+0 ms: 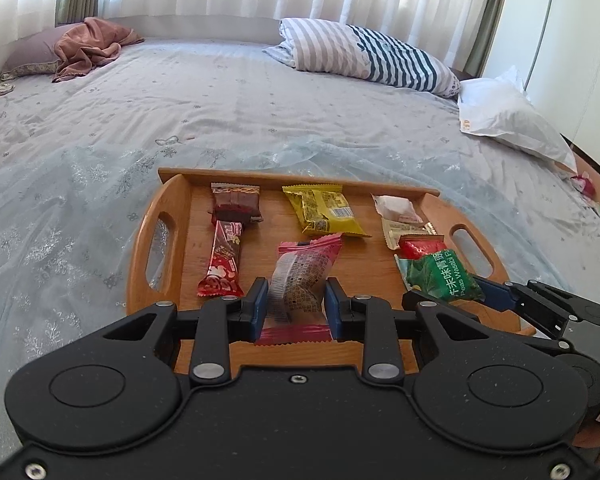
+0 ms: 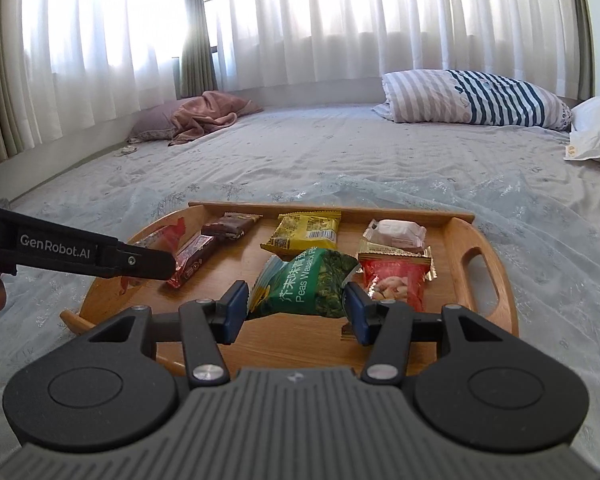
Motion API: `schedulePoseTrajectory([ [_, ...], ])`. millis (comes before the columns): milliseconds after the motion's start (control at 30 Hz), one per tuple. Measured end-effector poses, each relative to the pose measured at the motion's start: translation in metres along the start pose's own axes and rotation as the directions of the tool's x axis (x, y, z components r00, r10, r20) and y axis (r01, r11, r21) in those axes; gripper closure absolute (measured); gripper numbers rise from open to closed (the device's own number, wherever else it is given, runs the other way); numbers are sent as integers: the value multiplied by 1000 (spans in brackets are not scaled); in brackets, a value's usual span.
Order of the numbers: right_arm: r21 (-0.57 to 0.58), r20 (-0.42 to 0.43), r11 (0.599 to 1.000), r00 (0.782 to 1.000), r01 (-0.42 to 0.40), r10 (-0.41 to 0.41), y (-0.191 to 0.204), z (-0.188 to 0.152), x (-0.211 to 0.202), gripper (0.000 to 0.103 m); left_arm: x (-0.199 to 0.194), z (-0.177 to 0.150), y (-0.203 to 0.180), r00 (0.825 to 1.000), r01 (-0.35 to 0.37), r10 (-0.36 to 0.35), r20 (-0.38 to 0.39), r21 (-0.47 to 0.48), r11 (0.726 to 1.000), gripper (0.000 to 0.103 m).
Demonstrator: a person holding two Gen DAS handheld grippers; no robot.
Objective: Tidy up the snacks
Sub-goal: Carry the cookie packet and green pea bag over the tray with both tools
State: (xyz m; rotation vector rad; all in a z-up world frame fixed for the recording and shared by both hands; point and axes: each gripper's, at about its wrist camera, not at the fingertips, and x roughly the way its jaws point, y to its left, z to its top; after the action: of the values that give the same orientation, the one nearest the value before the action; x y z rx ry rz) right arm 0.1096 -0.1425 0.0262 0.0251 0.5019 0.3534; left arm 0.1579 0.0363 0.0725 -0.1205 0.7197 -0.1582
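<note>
A wooden tray [image 1: 188, 240] [image 2: 480, 236] lies on the bed. My left gripper [image 1: 296, 300] is shut on a pink snack packet [image 1: 300, 280] over the tray's near middle. My right gripper [image 2: 296, 304] is shut on a green wasabi peas bag [image 2: 308, 284] [image 1: 440, 276] over the tray's right part. On the tray lie a red stick packet [image 1: 222, 260], a brown bar [image 1: 236, 204], a yellow packet [image 1: 324, 210] [image 2: 306, 230], a white packet [image 1: 396, 208] [image 2: 398, 232] and a red nut packet [image 2: 394, 284] on a gold one.
The tray sits on a sheer blue cloth [image 1: 60, 208] over the bed sheet. A striped pillow [image 1: 364, 52] and a white pillow [image 1: 508, 116] lie far right. A pink blanket [image 1: 88, 46] lies far left. Curtains hang behind.
</note>
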Motion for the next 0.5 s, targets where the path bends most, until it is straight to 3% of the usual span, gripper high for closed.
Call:
schedulePoseTrajectory([
  [200,-58,-35,998,999,-4,2,-5,7,27,47,35,14,-4,999,-9,9,-36,-5,1000,75],
  [500,-57,-63,998,998,-31,27,-15,7,49,47,72,15,-6,997,-27,27,-79,-9,1000,75],
])
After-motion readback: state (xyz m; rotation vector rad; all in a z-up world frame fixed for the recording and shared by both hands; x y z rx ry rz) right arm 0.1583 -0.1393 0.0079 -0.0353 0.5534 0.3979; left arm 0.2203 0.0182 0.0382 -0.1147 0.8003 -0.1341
